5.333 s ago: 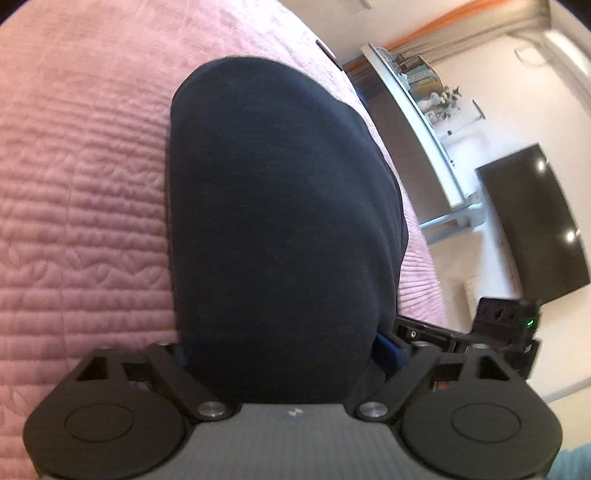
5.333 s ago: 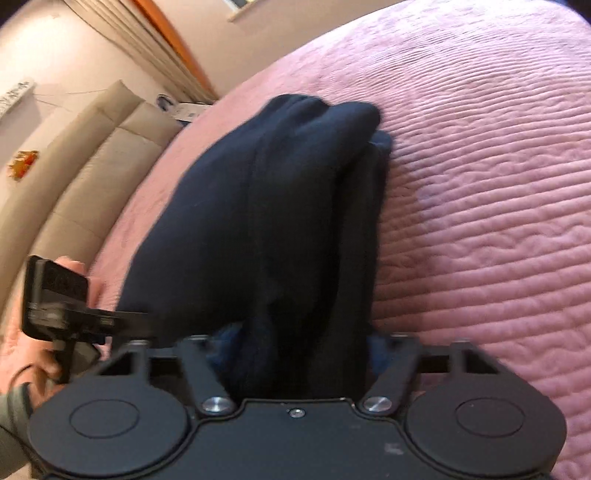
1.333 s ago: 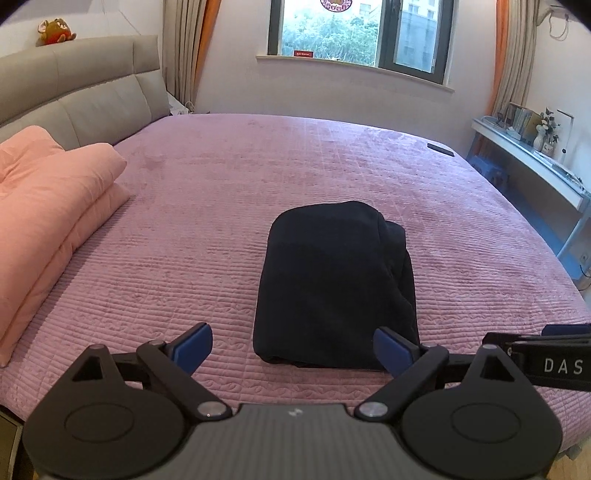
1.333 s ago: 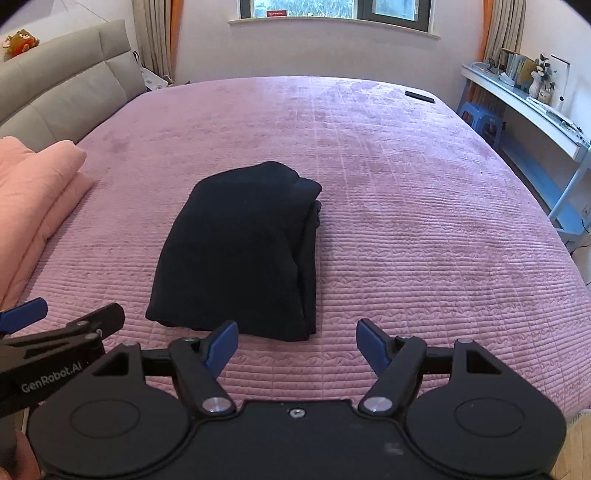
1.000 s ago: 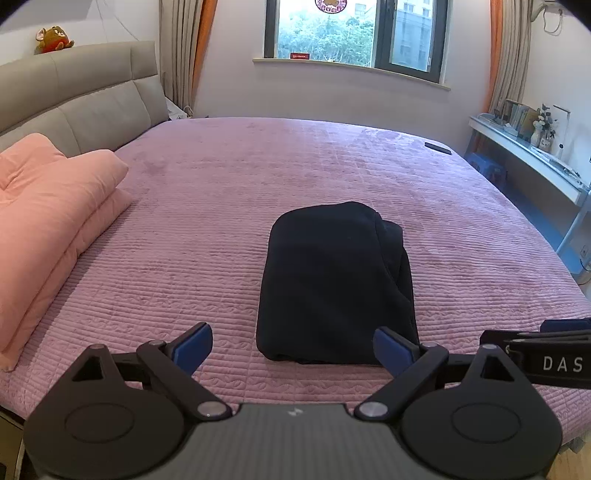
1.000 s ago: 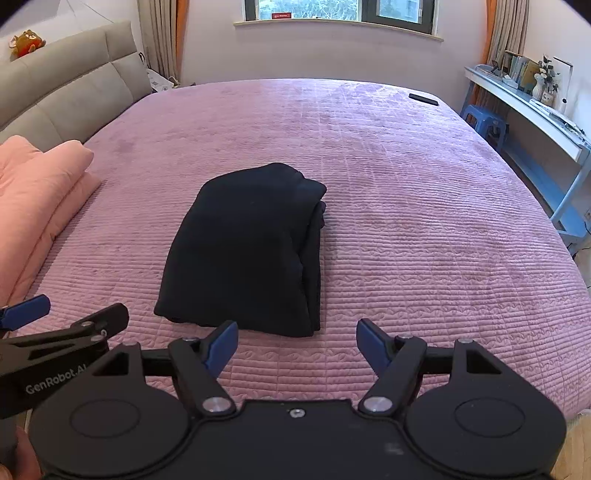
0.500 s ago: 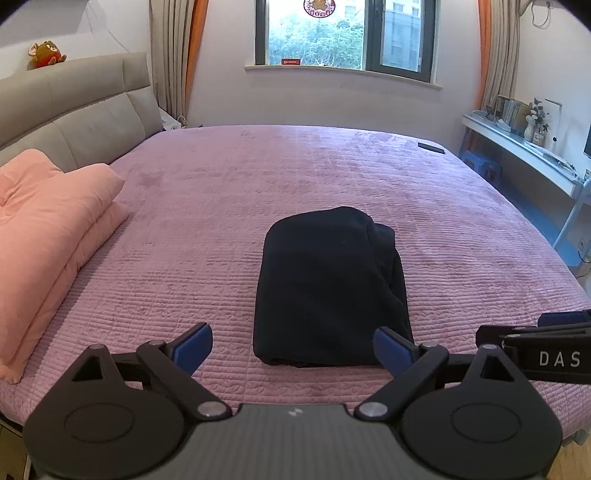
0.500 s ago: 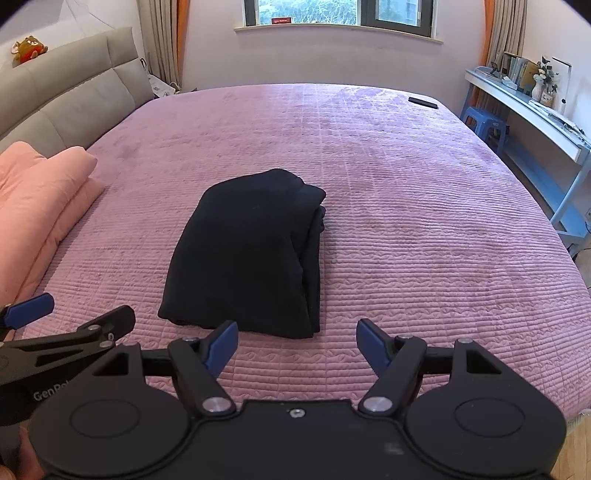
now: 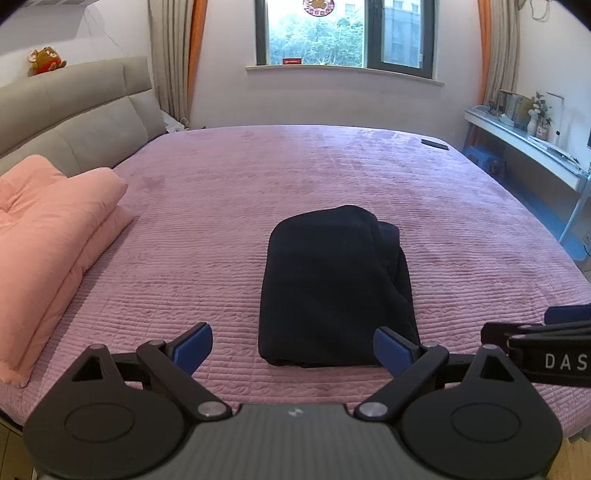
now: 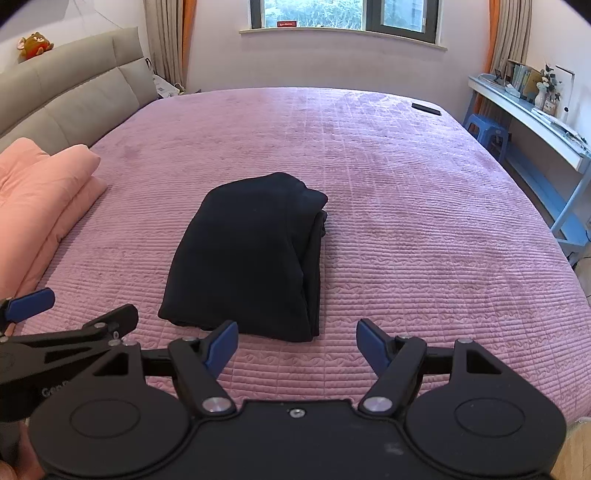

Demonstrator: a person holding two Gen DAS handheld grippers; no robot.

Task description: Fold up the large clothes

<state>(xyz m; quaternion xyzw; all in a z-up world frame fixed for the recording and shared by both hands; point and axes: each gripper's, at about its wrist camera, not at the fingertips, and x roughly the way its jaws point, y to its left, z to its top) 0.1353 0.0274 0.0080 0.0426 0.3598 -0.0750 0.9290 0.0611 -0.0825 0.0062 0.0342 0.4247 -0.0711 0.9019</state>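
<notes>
Left gripper (image 9: pixel 291 347) and right gripper (image 10: pixel 293 345) both spread wide, nothing between the jaws, held clear above the near edge of the bed (image 9: pixel 332 166). Just beyond the jaws: dark garment (image 9: pixel 334 284) lying as a compact folded bundle on the pink cover, straight ahead of the left jaws and ahead-left of the right ones, touched by neither; stacked layers showing along its right edge. Farther off to the left a pink quilt (image 9: pixel 48 236), window (image 9: pixel 343 33) at the back; folding looks finished, at most a tidy of the right-hand layers left.
</notes>
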